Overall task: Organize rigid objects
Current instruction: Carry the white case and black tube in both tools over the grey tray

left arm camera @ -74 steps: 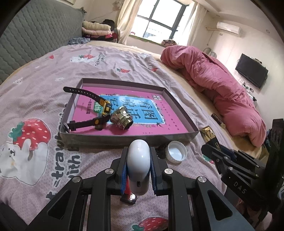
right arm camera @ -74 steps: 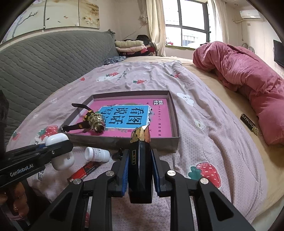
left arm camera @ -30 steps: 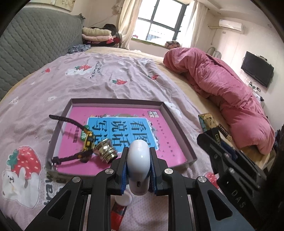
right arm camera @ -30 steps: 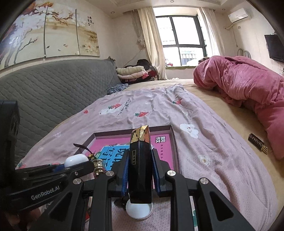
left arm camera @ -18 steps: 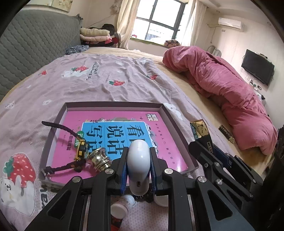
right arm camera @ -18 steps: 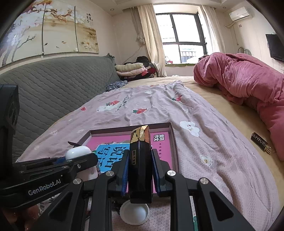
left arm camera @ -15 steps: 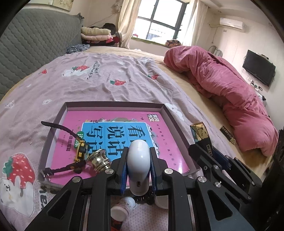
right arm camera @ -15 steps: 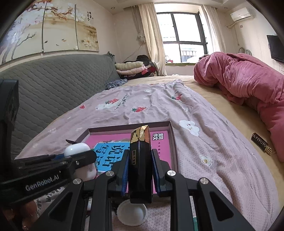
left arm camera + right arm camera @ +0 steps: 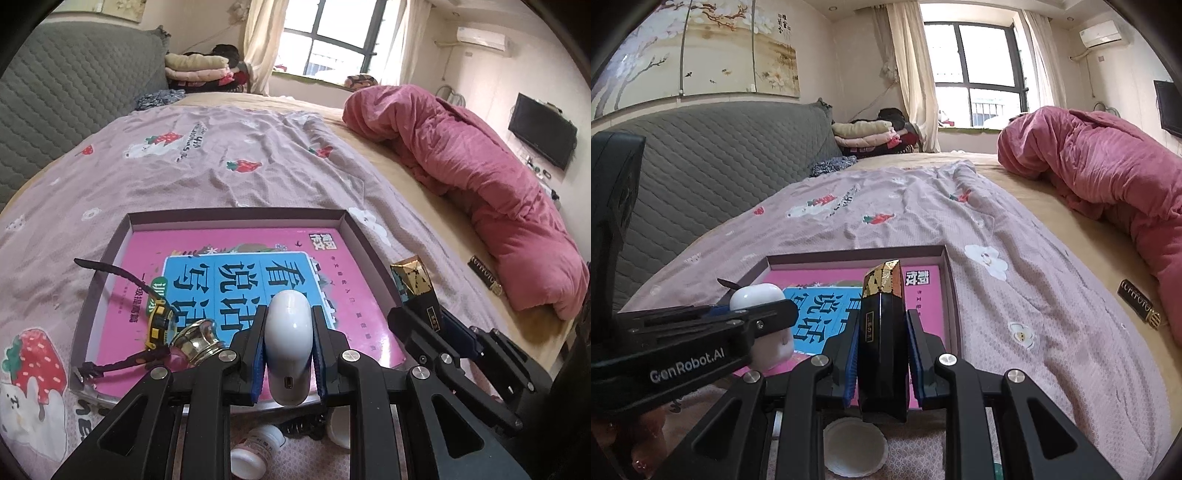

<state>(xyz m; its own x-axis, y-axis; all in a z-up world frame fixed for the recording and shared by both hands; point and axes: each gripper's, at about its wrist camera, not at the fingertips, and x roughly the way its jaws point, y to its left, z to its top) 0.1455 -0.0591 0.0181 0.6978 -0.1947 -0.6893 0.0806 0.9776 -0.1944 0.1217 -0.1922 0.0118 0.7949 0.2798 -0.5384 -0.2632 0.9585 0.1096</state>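
My left gripper (image 9: 289, 354) is shut on a white earbud case (image 9: 289, 343) and holds it above the near edge of a shallow grey tray (image 9: 236, 216) with a pink and blue book cover inside. A yellow-black watch (image 9: 157, 325) and a brass cap (image 9: 197, 341) lie in the tray's near left corner. My right gripper (image 9: 882, 350) is shut on a black box with a gold top (image 9: 882, 325), above the tray's near right edge (image 9: 951, 295). The right gripper also shows in the left wrist view (image 9: 424, 317), and the left gripper in the right wrist view (image 9: 764, 321).
A white pill bottle (image 9: 255, 454) and a white lid (image 9: 855, 446) lie on the strawberry-print sheet below the grippers. A small black-gold bar (image 9: 1139, 302) lies to the right beside a rolled pink duvet (image 9: 480, 192). A grey headboard (image 9: 720, 158) is at the left.
Both grippers have moved forward from the near bedsheet to over the tray's near edge, each still holding its object. The pill bottle and lid now lie below and behind the fingers.
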